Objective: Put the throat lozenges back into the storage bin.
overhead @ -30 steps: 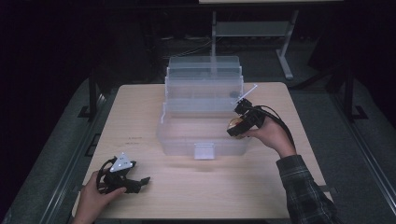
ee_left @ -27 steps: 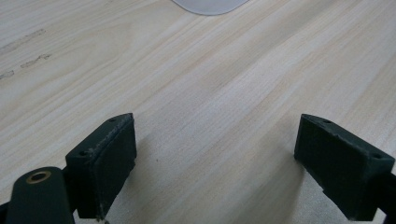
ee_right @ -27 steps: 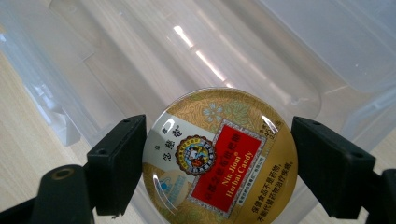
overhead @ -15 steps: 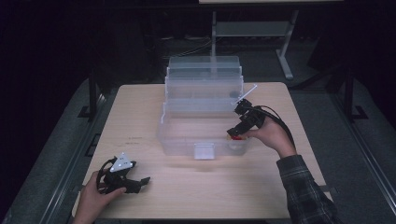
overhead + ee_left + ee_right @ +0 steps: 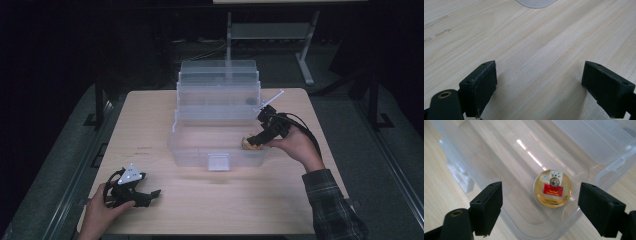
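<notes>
Dropped from my just-opening right gripper (image 5: pixel 539 207), now spread wide, the round golden tin (image 5: pixel 552 188) is lying below it inside the clear plastic box (image 5: pixel 486 157).

Round gold tin (image 5: pixel 553 191): red label plus small white sticker on its lid; lid facing up, lying flat; sits inside the clear plastic box (image 5: pixel 486 157), on the floor of its lowest front tray, near that tray's right-end wall
</notes>
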Demonstrator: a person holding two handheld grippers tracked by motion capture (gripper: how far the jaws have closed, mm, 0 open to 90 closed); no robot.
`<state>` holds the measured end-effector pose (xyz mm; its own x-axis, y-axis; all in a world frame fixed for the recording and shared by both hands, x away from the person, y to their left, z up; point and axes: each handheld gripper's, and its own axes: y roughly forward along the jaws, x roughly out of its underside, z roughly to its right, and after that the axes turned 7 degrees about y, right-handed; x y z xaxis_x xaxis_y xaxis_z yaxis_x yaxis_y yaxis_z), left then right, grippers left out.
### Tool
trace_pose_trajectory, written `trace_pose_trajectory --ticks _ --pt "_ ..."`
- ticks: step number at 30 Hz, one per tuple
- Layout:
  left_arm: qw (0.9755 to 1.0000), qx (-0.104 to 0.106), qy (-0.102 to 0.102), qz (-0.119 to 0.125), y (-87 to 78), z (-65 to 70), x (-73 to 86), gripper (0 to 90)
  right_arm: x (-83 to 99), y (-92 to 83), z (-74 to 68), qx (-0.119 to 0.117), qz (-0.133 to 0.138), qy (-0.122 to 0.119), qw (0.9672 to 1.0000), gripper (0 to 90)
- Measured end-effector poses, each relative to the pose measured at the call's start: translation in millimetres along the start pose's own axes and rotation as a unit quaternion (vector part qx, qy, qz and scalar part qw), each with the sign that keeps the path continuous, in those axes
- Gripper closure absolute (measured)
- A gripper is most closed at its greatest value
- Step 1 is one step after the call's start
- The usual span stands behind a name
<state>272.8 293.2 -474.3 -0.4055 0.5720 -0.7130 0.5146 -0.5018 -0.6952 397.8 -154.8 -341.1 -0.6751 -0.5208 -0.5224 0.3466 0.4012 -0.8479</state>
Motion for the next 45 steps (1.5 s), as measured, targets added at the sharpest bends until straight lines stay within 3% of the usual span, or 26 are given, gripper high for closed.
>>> trace_pose_trajectory --ticks 11,19,45 --pt "1.0 -0.001 0.001 0.0 0.0 -0.1 -0.1 11.9 17.3 -13.0 4.1 0.003 0.009 0.007 0.9999 13.5" --pt "1.0 -0.001 0.001 0.0 0.0 -0.1 -0.1 11.9 33.0 -18.7 7.7 0.007 0.011 0.017 0.9998 4.3" --pt "1.0 0.0 -0.001 0.0 0.0 0.1 0.0 11.9 99.1 -3.5 5.6 0.002 0.026 0.032 0.9991 1.9"
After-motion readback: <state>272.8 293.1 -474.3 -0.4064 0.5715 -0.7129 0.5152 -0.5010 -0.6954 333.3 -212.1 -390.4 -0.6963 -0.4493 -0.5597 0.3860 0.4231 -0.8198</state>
